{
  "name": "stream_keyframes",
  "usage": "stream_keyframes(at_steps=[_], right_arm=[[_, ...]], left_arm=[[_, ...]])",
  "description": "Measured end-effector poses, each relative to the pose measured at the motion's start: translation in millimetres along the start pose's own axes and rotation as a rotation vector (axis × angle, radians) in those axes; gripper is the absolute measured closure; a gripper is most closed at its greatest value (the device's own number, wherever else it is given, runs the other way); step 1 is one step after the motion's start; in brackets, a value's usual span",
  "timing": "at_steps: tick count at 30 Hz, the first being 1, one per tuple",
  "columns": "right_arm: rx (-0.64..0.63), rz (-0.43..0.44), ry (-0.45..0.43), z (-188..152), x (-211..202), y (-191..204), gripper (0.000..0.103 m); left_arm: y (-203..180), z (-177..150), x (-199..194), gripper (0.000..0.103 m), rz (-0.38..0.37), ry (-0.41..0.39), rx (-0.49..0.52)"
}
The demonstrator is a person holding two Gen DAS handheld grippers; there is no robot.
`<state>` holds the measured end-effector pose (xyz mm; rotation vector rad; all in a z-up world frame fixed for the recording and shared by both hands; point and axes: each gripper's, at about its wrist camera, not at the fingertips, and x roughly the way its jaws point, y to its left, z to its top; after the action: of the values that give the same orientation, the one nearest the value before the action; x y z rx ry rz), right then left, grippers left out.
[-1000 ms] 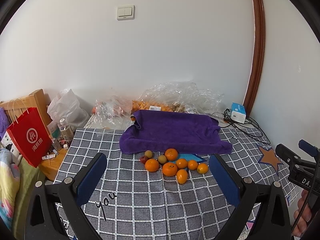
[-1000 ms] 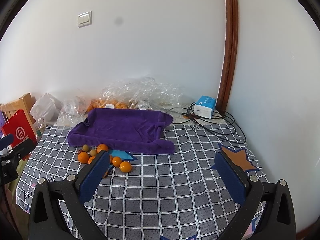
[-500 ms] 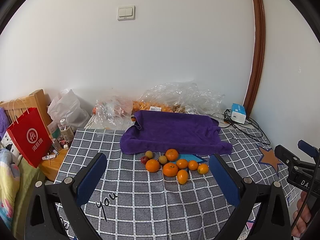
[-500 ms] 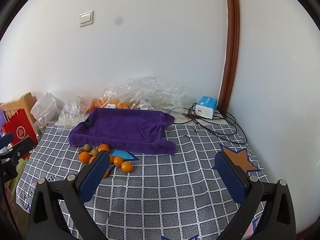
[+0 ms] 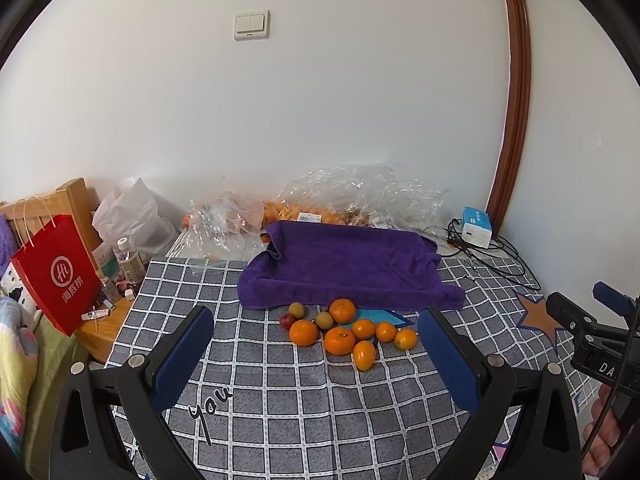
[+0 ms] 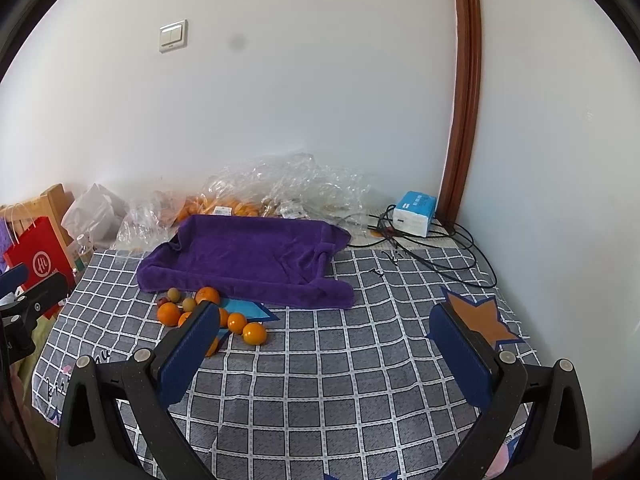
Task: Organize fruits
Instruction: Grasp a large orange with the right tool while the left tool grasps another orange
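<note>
Grey checked tablecloth (image 5: 304,400), white wall (image 5: 320,100)

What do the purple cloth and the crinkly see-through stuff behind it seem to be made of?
The purple cloth looks like soft terry or microfibre towelling: matte, fuzzy, with thick rolled edges. The see-through stuff seems to be thin plastic film or bags: glossy, crumpled, catching white highlights, with orange fruit showing through it.
</note>
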<state>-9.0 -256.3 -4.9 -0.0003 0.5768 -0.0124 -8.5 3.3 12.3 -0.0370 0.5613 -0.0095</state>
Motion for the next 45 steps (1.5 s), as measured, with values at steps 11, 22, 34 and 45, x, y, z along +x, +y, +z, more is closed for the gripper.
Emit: stream_keyframes(at_steps=[11,22,34,45], right_arm=[[-0.010,0.017,0.046,-14,39,9,0.000],[-0.051,0.086,0.196,-50,119,31,0.007],[-0.022,0.196,0.281,-75,178,43,0.036],[-0.090,0.254,0.325,-74,220,71,0.052]], left_arm=[[10,-19,40,0.000,0.007,0.023,-0.025],[37,-55,106,0.000,0.041,0.122,-0.057],[62,-85,158,0.009,0.022,0.265,-0.077],[61,-86,180,0.010,0.025,0.287,-0.085]])
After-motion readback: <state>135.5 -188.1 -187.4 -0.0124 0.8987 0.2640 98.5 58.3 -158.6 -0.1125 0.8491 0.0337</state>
